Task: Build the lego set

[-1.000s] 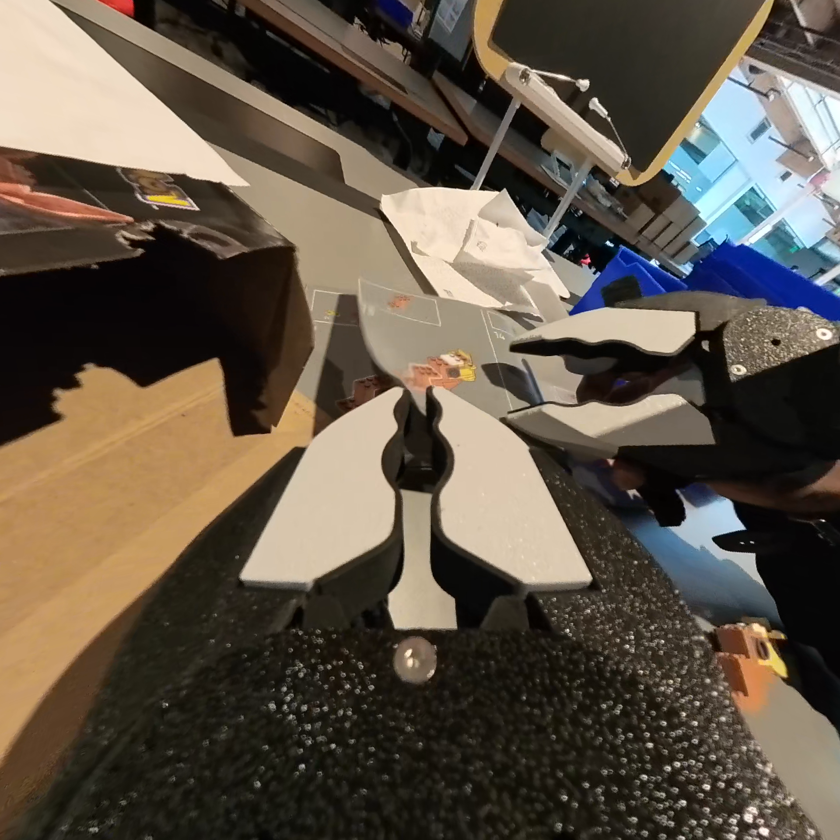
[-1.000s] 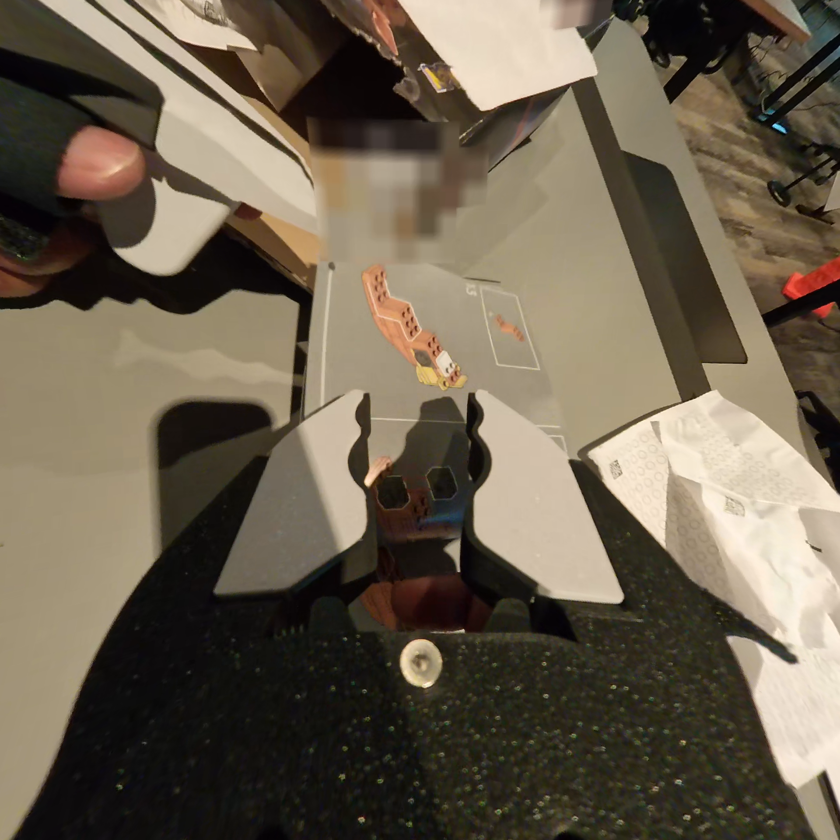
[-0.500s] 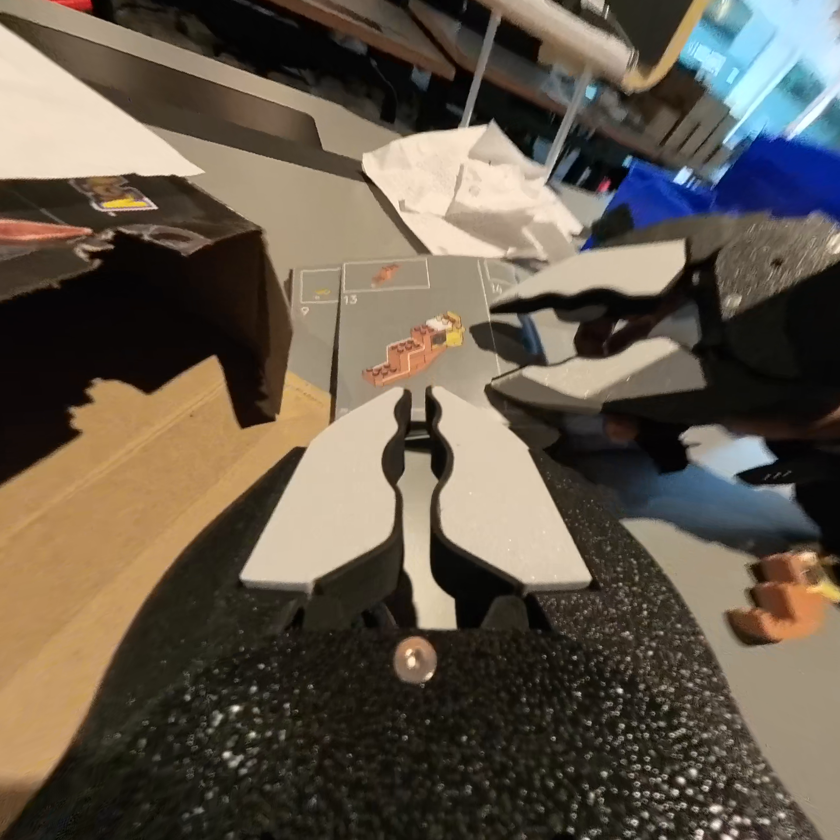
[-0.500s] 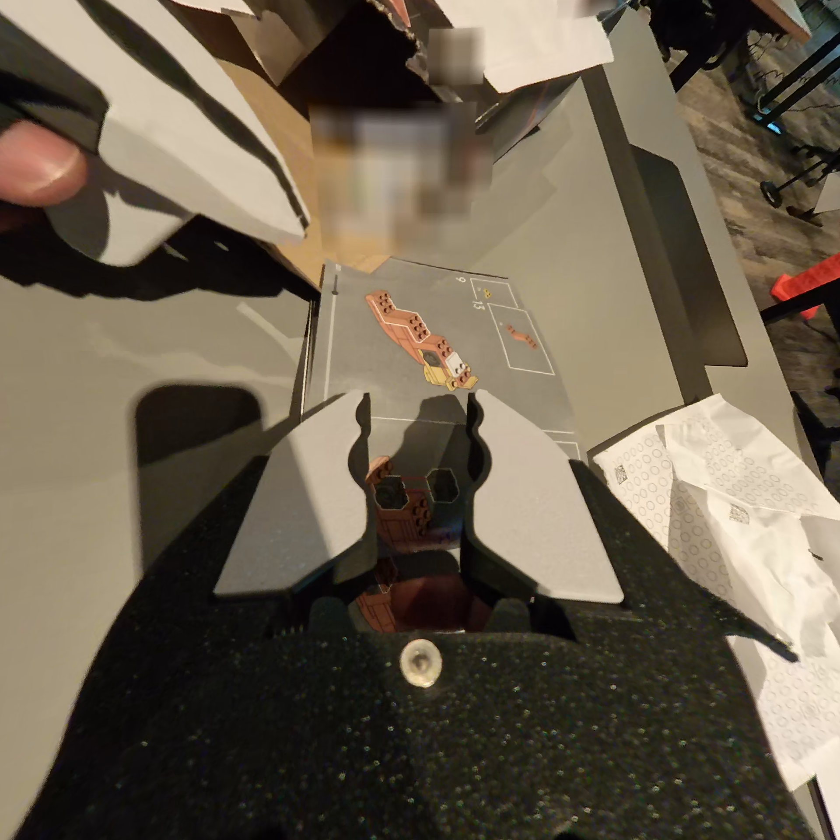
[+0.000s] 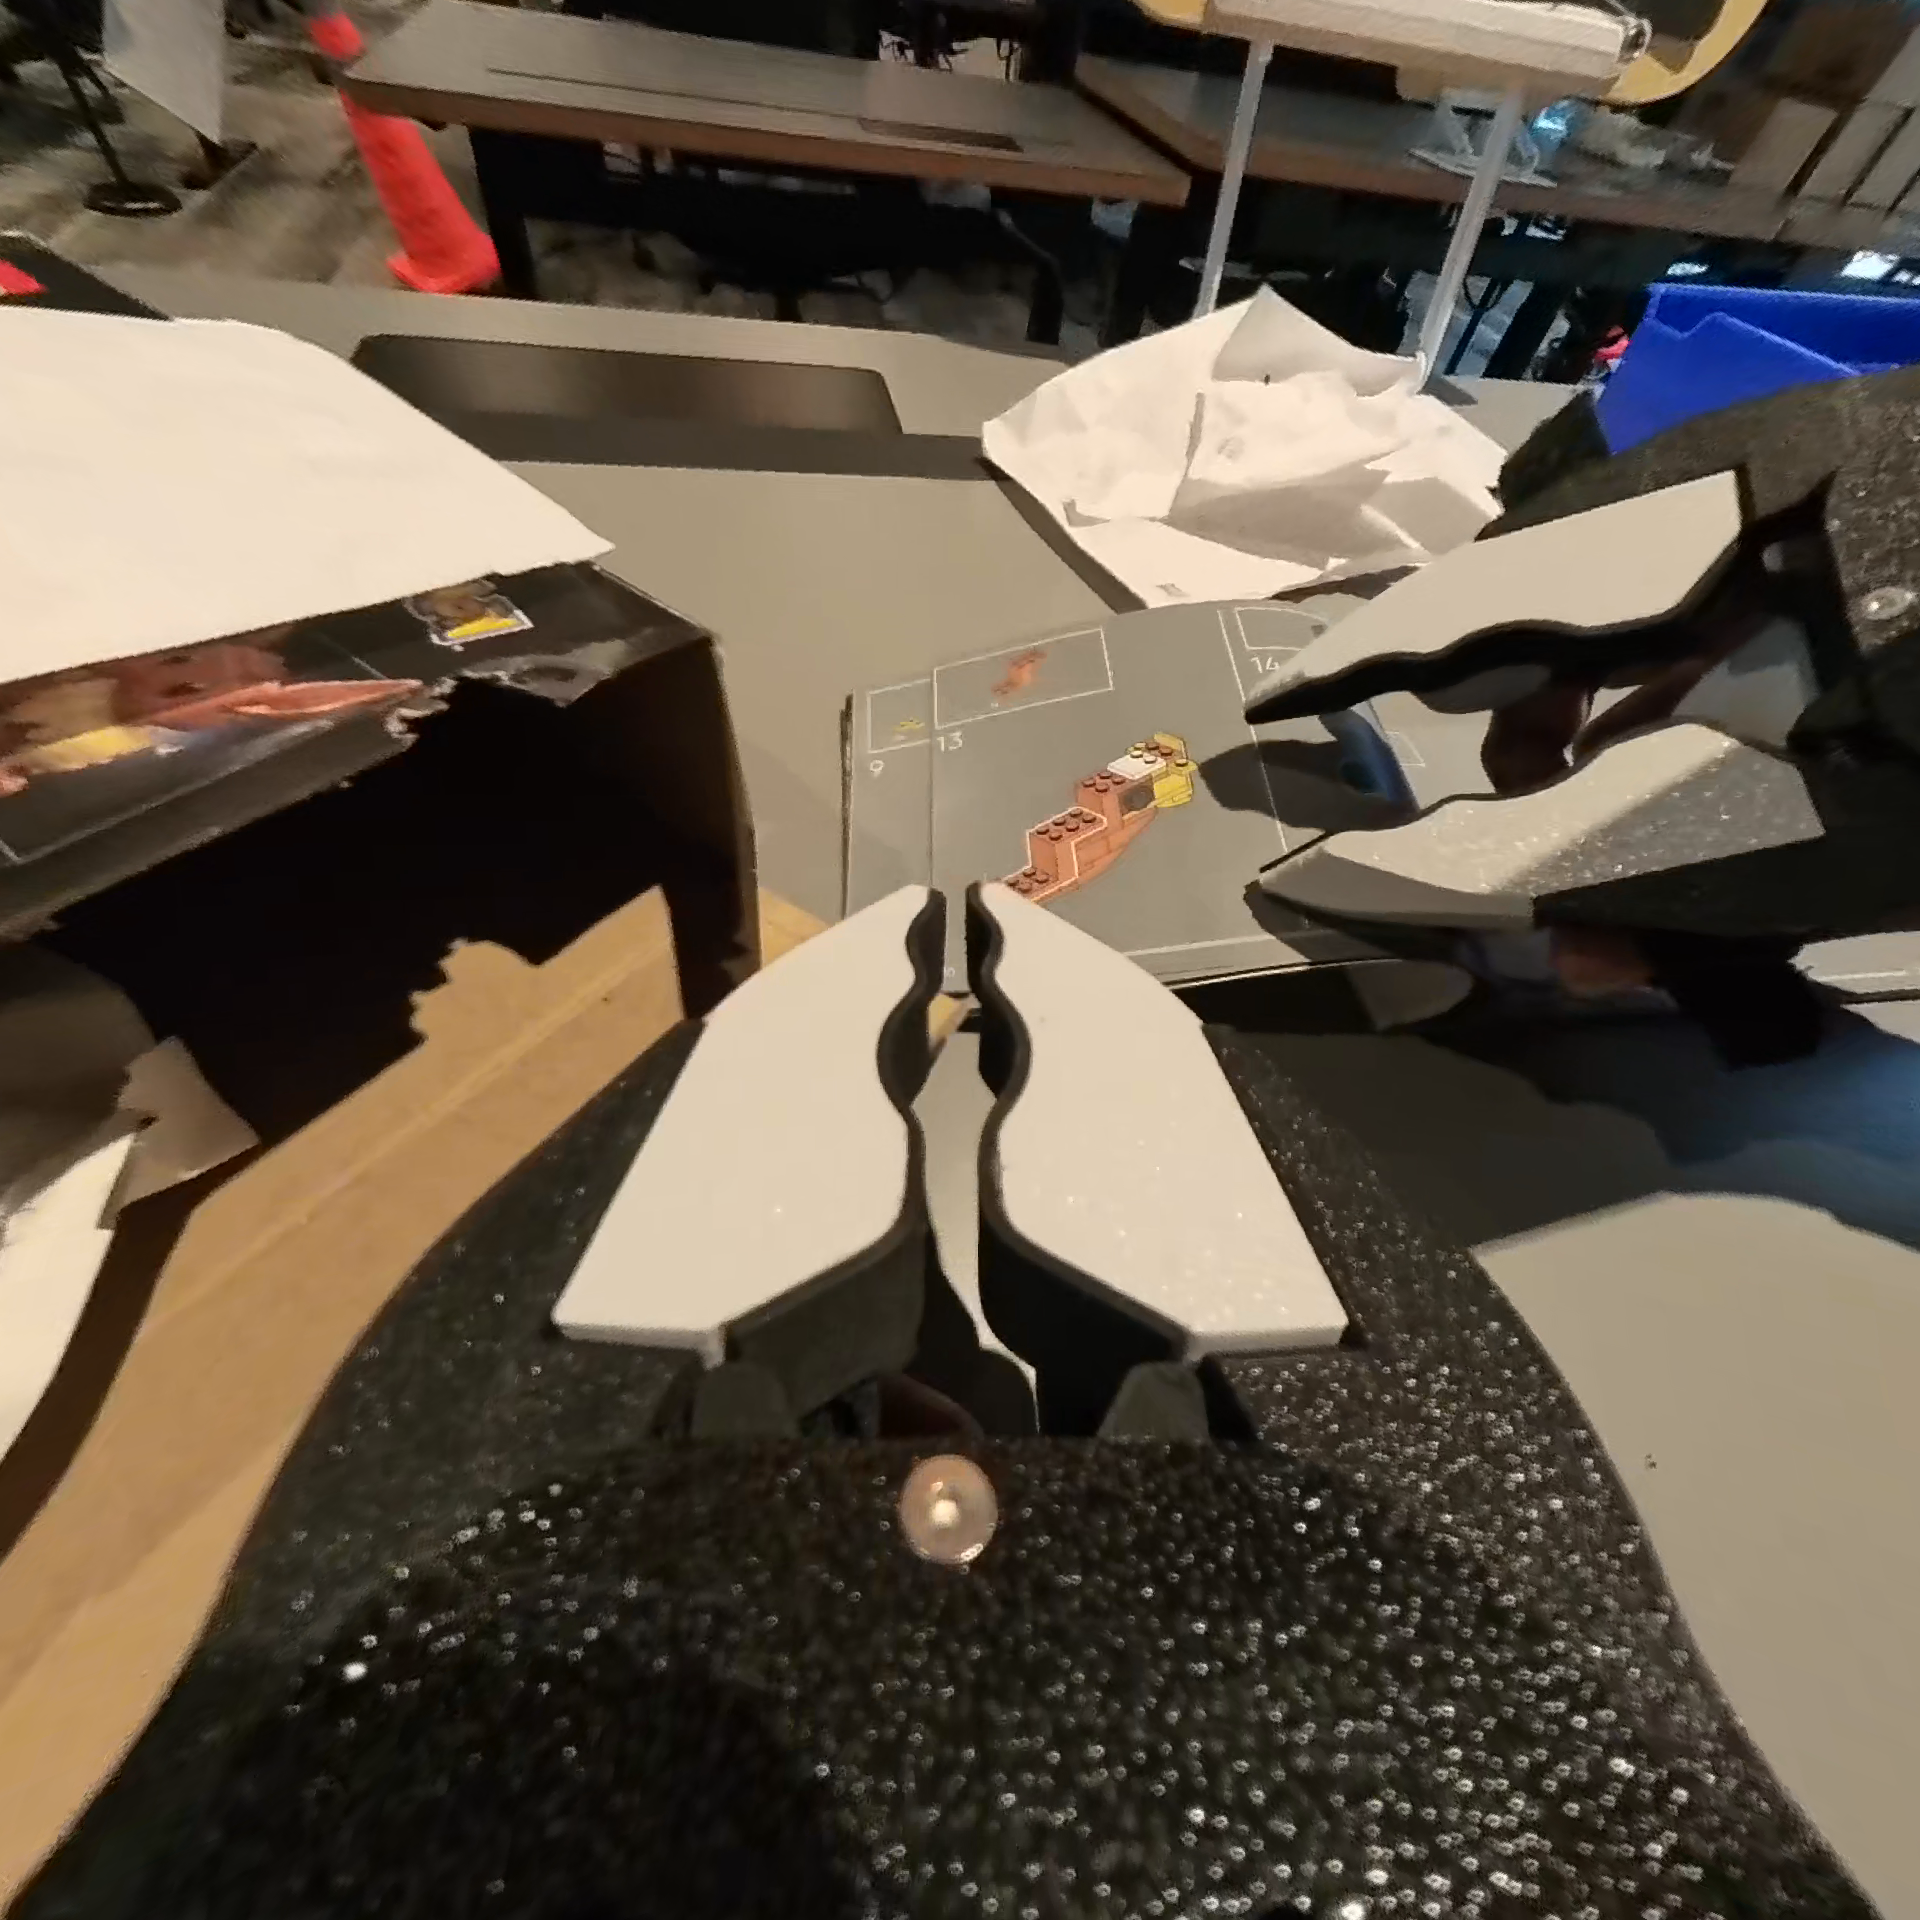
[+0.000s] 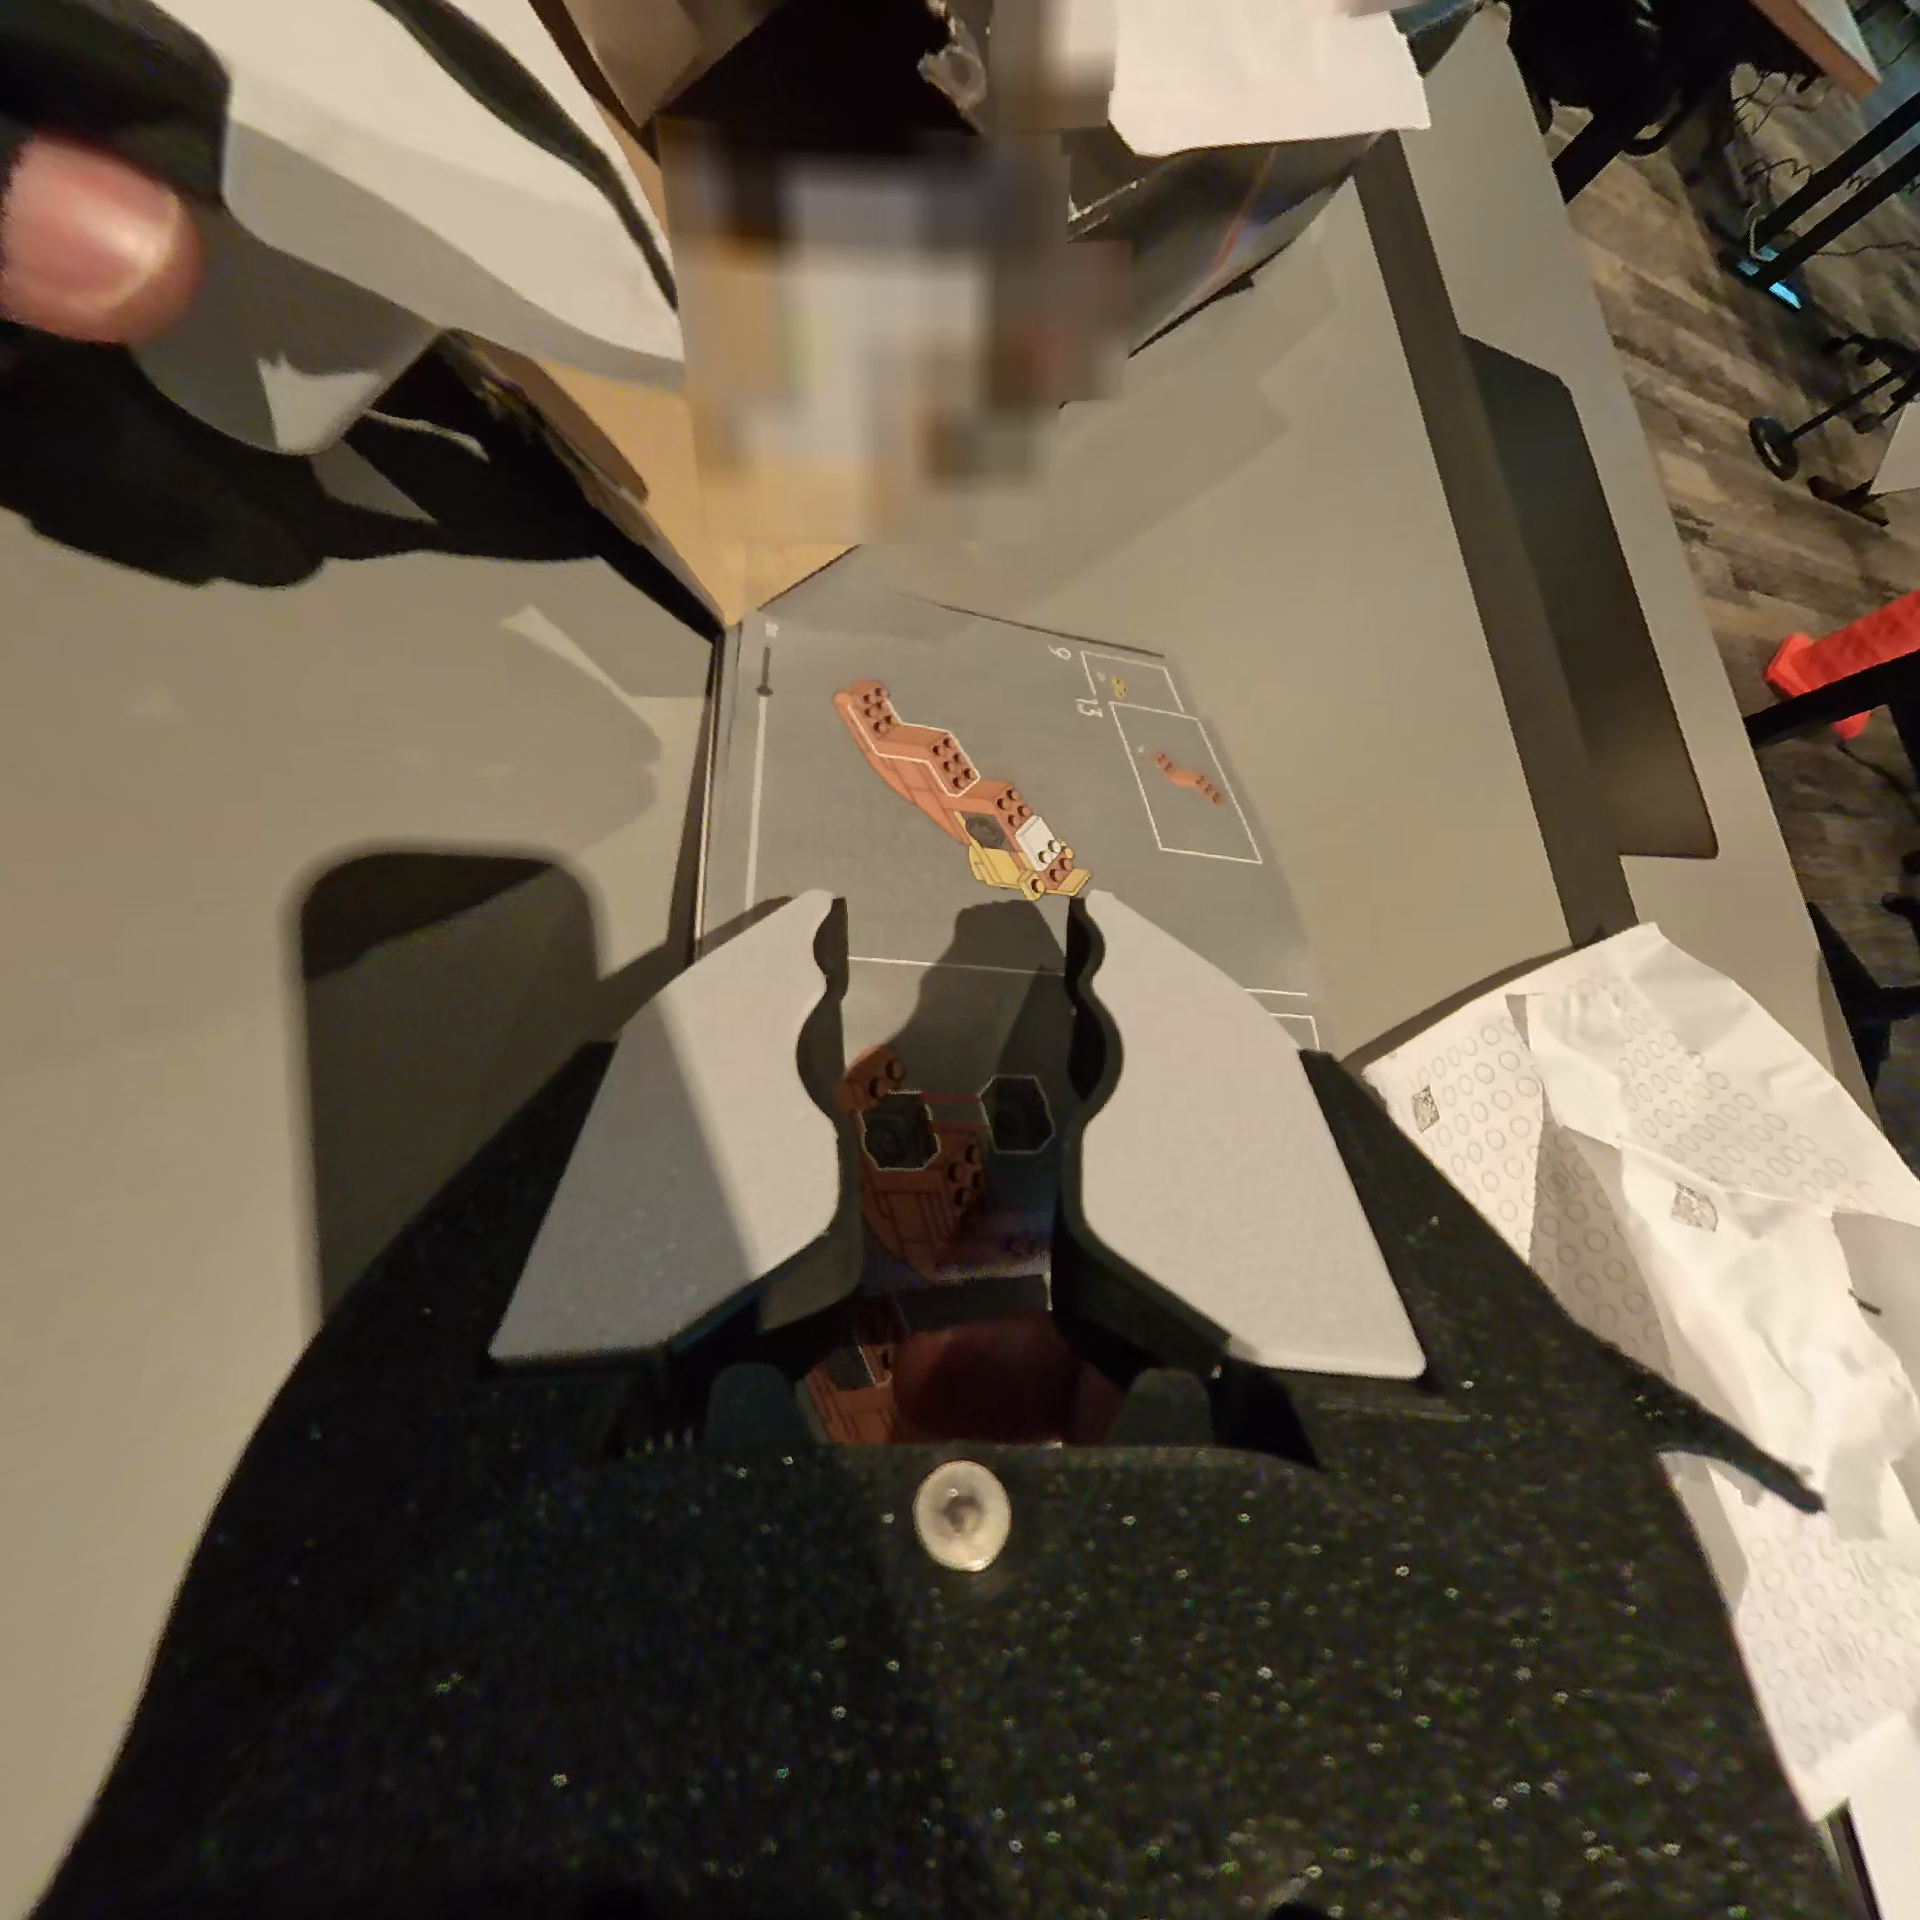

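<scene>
Workshop bg, benches and a blue bin behind; I'm working on a grey table point(image 5: 790, 540) w/ the torn set box point(image 5: 343, 790) on my left and crumpled white bags point(image 5: 1247, 468) at the far side.

Instruction booklet point(image 6: 935, 790) is lying flat, open, between both claws. It's showing the brown stepped build w/ a yellow end.

My right gripper point(image 6: 951, 914) is holding a brown lego sub-assembly point(image 6: 914, 1153) deep between the fingers, jaws part-way apart and closed onto it, studs facing up. It's hovering just above the booklet's near edge. In the left wrist view the piece is mostly hidden, only a dark brown sliver showing between the fingers.

My left gripper point(image 5: 956, 904) is pinched nearly shut, thin slit between the tips. Looks empty, but can't fully rule out sth thin in there, view's poor in that slot.

How I'd do this step well, imo:
- keep the right grip steady, don't squeeze harder; the piece is sitting far back, so a twist could pop it loose
- compare orientation against the page before adding anything
- open the left only when over the next part
- keep both claws off the booklet so the page isn't getting dragged or covered
</scene>
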{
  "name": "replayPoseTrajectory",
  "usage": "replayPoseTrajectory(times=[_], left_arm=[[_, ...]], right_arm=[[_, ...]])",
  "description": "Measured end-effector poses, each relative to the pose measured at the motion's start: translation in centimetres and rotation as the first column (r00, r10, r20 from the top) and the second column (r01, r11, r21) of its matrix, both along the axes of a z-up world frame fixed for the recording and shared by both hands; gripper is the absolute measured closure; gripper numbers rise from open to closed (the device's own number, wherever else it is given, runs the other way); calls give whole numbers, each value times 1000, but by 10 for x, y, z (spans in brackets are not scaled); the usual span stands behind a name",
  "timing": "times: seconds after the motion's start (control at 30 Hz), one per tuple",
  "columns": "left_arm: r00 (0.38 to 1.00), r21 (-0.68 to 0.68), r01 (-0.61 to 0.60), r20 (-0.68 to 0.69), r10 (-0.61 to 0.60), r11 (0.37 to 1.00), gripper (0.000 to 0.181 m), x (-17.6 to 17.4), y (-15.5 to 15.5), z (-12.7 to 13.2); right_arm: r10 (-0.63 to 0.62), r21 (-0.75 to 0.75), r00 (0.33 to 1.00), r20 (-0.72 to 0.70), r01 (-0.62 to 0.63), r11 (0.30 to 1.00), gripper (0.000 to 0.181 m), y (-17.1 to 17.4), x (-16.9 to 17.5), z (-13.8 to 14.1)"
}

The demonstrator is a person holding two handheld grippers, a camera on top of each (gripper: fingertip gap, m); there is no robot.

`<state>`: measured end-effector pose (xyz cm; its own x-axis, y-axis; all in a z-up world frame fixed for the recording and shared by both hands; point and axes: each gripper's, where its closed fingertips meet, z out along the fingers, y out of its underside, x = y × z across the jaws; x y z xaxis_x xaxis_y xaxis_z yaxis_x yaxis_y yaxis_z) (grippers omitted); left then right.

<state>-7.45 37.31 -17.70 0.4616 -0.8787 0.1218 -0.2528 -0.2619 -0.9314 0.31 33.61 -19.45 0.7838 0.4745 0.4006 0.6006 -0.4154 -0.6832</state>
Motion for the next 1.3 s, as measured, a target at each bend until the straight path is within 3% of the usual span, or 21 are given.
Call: replayPoseTrajectory(times=[0.13,0.37,0.6,0.77,0.83,1.13,1.3], left_arm=[[999,4,32,-38,-32,999,177,1,-3,-5],[944,111,154,-311,-113,982,169,2,-15,-34],[898,226,142,-439,-29,964,174,-9,-4,-38],[805,291,205,-593,8,934,163,-14,0,-46],[774,306,231,-633,16,924,175,-16,3,-50],[804,309,198,-595,27,930,178,-26,11,-23],[810,289,202,-586,7,936,178,-26,8,-22]], right_arm=[[3,-6,1000,7,-3,1000,142,2,-2,-1],[7,-7,1000,9,-7,1000,142,3,-3,-1],[11,-6,1000,9,-11,1000,142,3,-3,-1],[13,-11,1000,7,-13,1000,142,3,-3,-2],[9,-12,1000,4,-9,1000,142,3,-2,-2],[15,-11,1000,5,-15,1000,142,3,-3,-4],[19,-12,1000,5,-19,1000,142,5,-4,-5]])
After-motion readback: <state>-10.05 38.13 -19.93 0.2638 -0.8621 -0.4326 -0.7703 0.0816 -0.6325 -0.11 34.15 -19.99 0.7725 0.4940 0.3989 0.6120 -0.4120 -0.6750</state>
